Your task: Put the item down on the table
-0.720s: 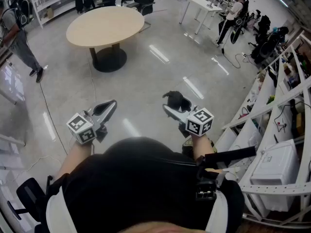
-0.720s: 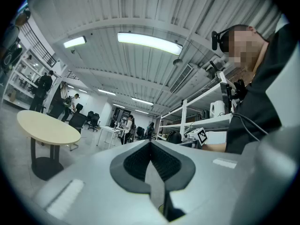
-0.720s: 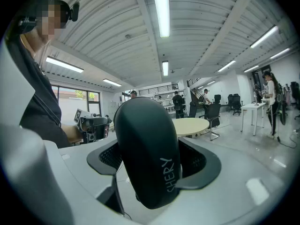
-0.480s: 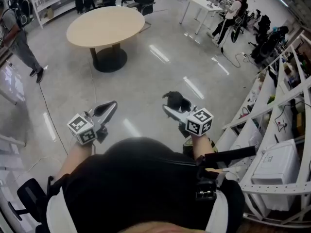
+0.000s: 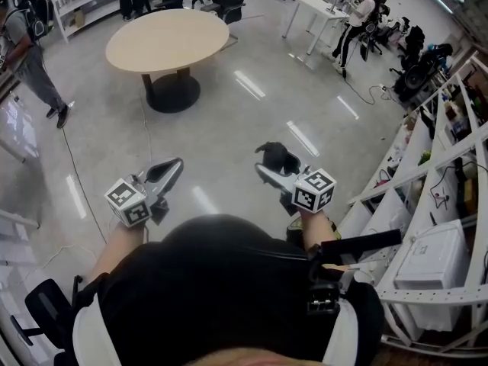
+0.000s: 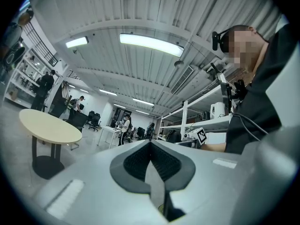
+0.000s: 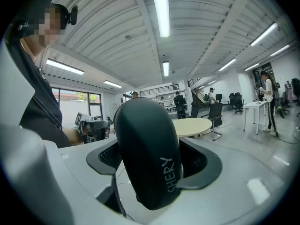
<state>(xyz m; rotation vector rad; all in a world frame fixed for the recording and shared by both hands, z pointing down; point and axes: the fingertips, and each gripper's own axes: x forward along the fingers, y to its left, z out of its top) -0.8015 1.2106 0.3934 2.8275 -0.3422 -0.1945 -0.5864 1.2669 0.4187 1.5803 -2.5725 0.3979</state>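
right gripper clamped on the black oval item; both pads press its flanks, and the item stands up between the jaws with the lettering "shery" on its near face; in the head view the right gripper is held out in front of the body, pointing slightly down, item proud of the jaw tips and over bare floor

left gripper has its jaws together with nothing between them; in the head view the left gripper is held about level, beside the right one and well apart from it

round table stands far ahead across open floor; what shows of its beige top looks bare; its near edge is well apart from both grippers; metal shelving runs along the right

change over the last moments: almost none; both grippers keep the same pose and the grip on the item looks the same; the table has only drifted a touch in the head view; a person by the far white desk has shifted

reading: this is the carry stage, no release begun; the table must be closed on before the item can go down near its near edge
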